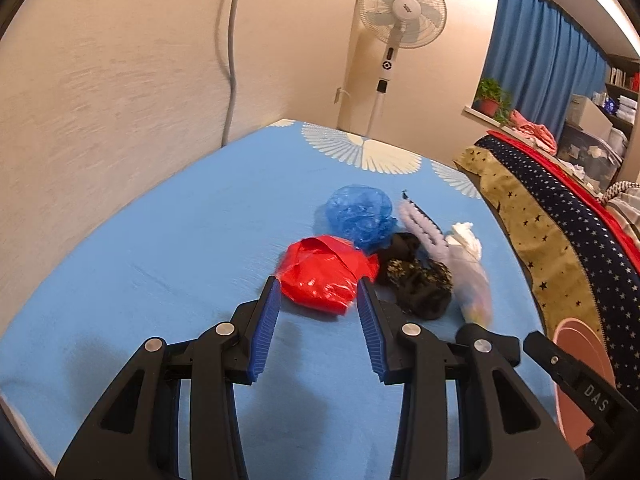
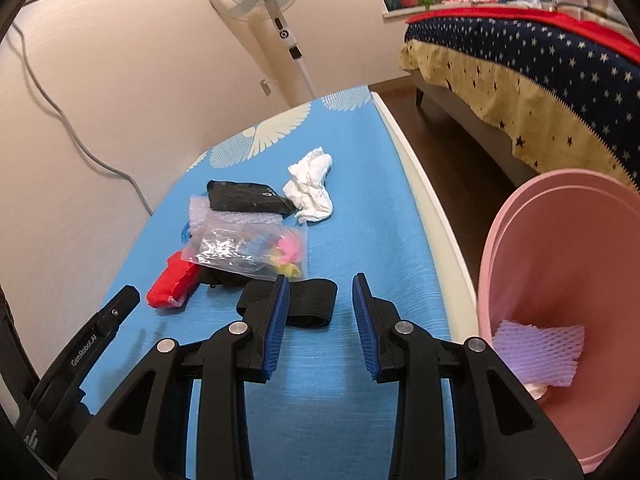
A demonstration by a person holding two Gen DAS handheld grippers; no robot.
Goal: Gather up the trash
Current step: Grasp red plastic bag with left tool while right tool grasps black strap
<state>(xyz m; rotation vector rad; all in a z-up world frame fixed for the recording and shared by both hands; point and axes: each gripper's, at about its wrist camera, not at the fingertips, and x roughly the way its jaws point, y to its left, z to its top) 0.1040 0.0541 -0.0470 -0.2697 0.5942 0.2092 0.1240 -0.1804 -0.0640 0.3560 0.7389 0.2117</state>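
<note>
Several trash items lie clustered mid-table on the blue cloth (image 1: 160, 248): a red bag (image 1: 324, 276), a blue bag (image 1: 360, 216), a dark wad (image 1: 416, 284), a clear pouch (image 2: 248, 248), a white tissue (image 2: 312, 188) and a black band (image 2: 308, 302). The pink bin (image 2: 568, 264) stands off the table's right edge, with a purple foam net (image 2: 536, 354) already inside.

The left gripper (image 1: 318, 320) is released and empty; its jaws stand apart just short of the red bag. The right gripper (image 2: 320, 312) is likewise released and empty, with the black band lying at its left finger (image 2: 276, 320).

Probable faults:
- The red bag is slick, crumpled film. A shallow bite is likely to pinch only a fold, and the bag may slip out on the lift.
- The items overlap. A grasp on one may drag its neighbours toward the table edge.
- The band lies flat. The pads may slide over it or snag the cloth.
- The two grippers work close together and may collide.
</note>
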